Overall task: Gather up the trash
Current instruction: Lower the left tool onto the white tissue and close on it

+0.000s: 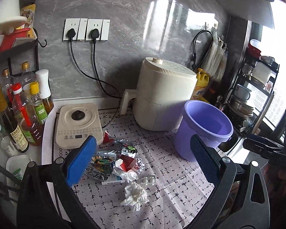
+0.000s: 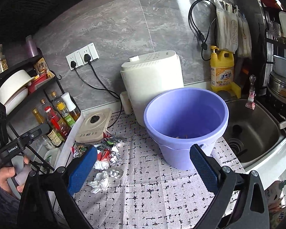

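The trash (image 1: 122,162) is lying heaped on the patterned mat (image 1: 162,194): crumpled white tissue (image 1: 134,195), foil wrappers, red scraps and a white blister pack (image 1: 148,180), well left of the purple bucket (image 2: 186,122), in whose bottom a few orange scraps are showing. Both the left gripper (image 1: 143,152) and right gripper (image 2: 143,164) are being held wide open with nothing between the blue pads, the left above the heap, the right before the bucket. A cream fryer (image 1: 162,93) is standing behind the bucket.
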`<action>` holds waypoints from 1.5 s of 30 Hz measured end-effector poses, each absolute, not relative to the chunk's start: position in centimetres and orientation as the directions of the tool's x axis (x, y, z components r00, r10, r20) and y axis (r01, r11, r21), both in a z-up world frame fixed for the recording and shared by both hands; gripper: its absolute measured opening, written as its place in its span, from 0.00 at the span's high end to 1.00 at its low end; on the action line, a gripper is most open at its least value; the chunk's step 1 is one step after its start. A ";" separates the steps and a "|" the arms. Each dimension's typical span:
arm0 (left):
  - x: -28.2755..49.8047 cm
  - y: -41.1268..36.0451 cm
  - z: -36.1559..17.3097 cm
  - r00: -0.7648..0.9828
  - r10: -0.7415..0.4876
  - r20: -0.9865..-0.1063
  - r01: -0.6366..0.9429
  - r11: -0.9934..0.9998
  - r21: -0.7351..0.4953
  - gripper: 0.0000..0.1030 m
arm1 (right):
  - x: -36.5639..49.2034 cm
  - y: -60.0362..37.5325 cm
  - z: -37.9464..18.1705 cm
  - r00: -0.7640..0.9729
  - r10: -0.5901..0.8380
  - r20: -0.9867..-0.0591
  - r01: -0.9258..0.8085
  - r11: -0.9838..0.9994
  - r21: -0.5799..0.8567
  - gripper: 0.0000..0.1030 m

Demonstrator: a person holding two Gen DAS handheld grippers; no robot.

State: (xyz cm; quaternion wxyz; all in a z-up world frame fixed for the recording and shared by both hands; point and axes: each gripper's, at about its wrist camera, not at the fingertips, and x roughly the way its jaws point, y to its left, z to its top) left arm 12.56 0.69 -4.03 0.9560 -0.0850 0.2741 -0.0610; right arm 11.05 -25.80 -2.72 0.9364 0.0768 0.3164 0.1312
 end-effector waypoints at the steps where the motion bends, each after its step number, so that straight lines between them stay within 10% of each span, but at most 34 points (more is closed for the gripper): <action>1: 12.1 1.0 -4.3 0.841 -0.155 -0.519 0.061 0.979 -0.194 0.06 | 10.8 -25.4 -2.8 0.763 0.297 -0.574 -0.203 0.953 0.224 0.08; 31: 11.1 1.8 -18.9 0.650 -0.178 -0.739 -0.025 0.967 -0.255 0.07 | 6.6 -23.4 -10.7 0.626 0.234 -0.743 -0.140 0.972 0.188 0.08; 40: 14.7 -0.4 -22.9 0.578 -0.196 -0.793 0.005 0.972 -0.236 0.32 | 8.4 -23.2 -12.4 0.610 0.212 -0.764 -0.145 0.977 0.155 0.08; 45: 15.8 -0.8 -24.1 0.577 -0.171 -0.799 -0.007 0.977 -0.214 0.65 | 9.6 -22.4 -13.4 0.588 0.220 -0.778 -0.175 0.974 0.143 0.08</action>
